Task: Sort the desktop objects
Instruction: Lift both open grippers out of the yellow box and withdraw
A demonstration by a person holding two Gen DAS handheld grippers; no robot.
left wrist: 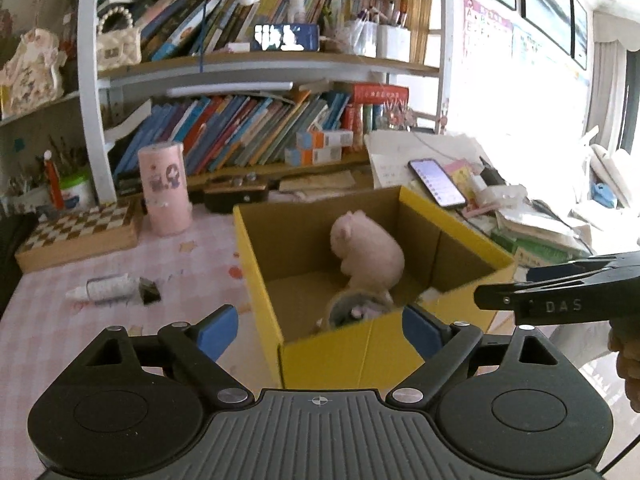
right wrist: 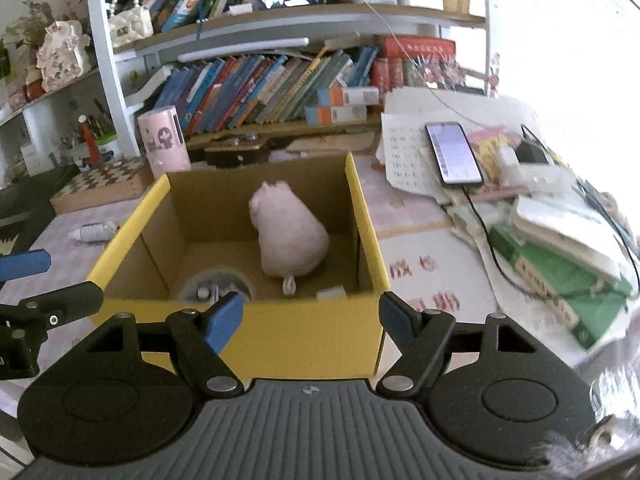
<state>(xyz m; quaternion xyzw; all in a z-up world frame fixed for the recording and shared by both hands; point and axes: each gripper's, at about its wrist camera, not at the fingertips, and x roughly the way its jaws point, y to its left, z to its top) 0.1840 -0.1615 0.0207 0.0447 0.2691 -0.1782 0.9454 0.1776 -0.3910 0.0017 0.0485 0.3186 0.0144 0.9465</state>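
Where the yellow cardboard box [right wrist: 280, 332] stands open on the table [left wrist: 120, 320], it holds a pink plush toy [right wrist: 288, 232] against its far wall, a grey round item [right wrist: 218, 286] at the near left and a small white piece [right wrist: 332, 292] at the near right. Both smaller items are blurred and partly cut off by the near wall; their kind cannot be determined. The left hand-held gripper [left wrist: 320, 330] and right hand-held gripper [right wrist: 310, 316] are both released, jaws spread, empty, just before the box. A small bottle [left wrist: 104, 288] lies left of it.
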